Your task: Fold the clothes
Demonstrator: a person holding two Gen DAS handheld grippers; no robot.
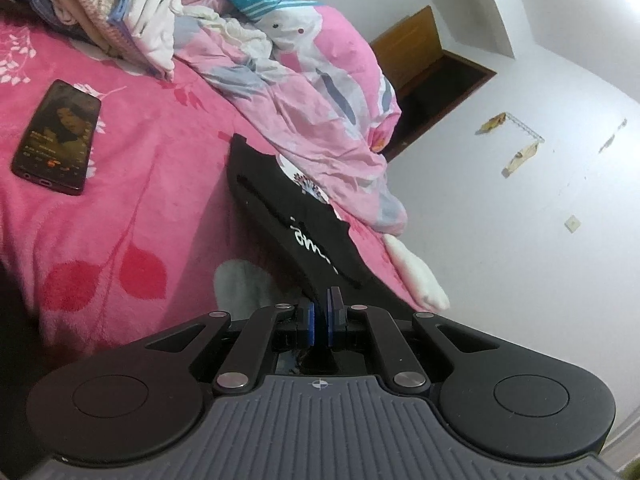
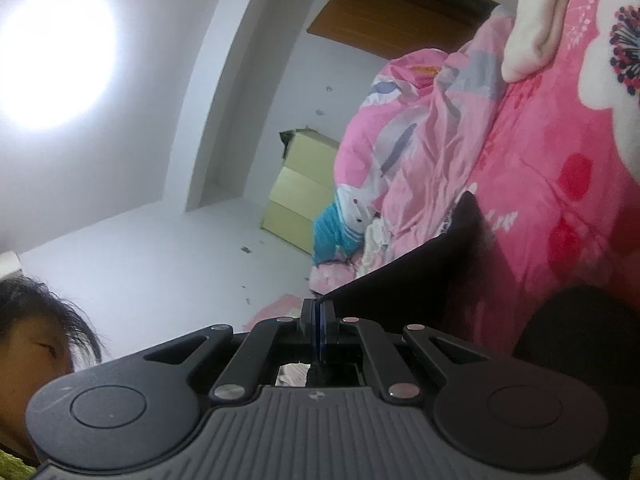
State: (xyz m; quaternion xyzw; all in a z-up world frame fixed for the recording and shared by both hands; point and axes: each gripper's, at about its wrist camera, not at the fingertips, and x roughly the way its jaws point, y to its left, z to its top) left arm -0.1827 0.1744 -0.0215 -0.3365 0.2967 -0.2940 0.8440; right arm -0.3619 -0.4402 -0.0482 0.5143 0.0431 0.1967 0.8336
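Note:
A black garment [image 1: 292,220] with white lettering stretches up off the pink flowered bedspread [image 1: 132,208]. My left gripper [image 1: 321,314] is shut on its near edge, the cloth pinched between the blue pads. In the right wrist view the same black garment [image 2: 432,268] hangs taut beside the bed, and my right gripper [image 2: 319,320] is shut on another edge of it. The garment's lower part is hidden behind both grippers.
A phone [image 1: 58,136] with a lit screen lies on the bedspread at left. A crumpled pink quilt [image 1: 304,92] and a heap of clothes [image 1: 120,4] fill the far side. White socks [image 1: 416,276] lie near the bed edge. A person's head [image 2: 36,340] is close at lower left.

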